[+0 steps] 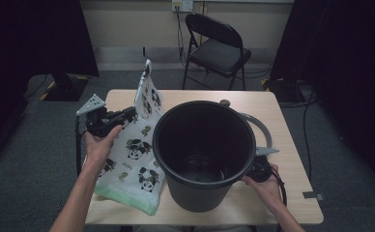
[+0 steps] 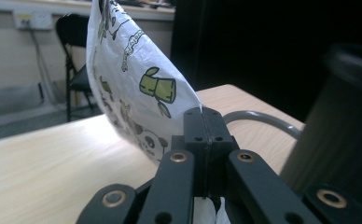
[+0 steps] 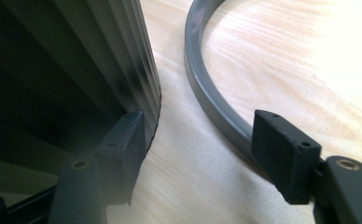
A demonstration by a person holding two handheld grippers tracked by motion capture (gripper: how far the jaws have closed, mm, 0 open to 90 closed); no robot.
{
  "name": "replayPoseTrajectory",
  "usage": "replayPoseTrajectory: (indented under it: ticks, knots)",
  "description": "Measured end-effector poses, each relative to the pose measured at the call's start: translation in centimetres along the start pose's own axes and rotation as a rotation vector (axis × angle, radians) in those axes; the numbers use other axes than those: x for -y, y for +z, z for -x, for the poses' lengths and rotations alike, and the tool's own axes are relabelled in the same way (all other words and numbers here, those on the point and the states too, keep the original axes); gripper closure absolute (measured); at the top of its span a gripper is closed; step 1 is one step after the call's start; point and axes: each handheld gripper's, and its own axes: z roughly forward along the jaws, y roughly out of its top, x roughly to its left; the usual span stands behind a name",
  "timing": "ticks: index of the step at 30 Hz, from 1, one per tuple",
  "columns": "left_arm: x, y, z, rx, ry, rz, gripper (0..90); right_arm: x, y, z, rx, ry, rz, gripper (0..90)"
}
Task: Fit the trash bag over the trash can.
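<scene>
The bag [image 1: 137, 154] is white, printed with black-and-white pandas and green bamboo, with a pale green band along its near edge. The bucket [image 1: 202, 150] is black, ribbed on its outside. The ring [image 1: 263, 128] to its right is grey. The desk [image 1: 282, 145] is light wood with a fine grain.

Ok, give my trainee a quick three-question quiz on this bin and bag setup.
1. True or false: the left tool is clamped on the panda-print bag.
2. What lies on the table beside the black bin? A) grey ring B) bottle C) folded towel
3. The right tool is open or shut?

Key: 1 true. 2 A, the grey ring. 3 open, one jaw by the bin's wall, the other over the ring.
</scene>
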Motion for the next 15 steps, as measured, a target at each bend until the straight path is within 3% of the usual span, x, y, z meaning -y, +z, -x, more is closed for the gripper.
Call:
replayPoseTrajectory:
  ticks: [4,10,13,15]
  knots:
    - [-1.4,0.7,1.3,0.032,0.029,0.015,90.0,-1.1,-0.3,0.5,-0.003,0.019,0.022,34.0]
    - [-2.8,1.1,2.4,0.083,0.028,0.053,90.0,-3.4,-0.9,0.8,-0.002,0.024,0.075,33.9]
    - [-3.0,1.2,3.1,0.107,0.043,0.06,90.0,-4.4,-1.3,1.2,-0.006,0.034,0.109,33.8]
    - [-3.0,1.2,3.6,0.106,0.076,0.049,90.0,-4.8,-1.4,1.3,0.001,0.037,0.119,33.9]
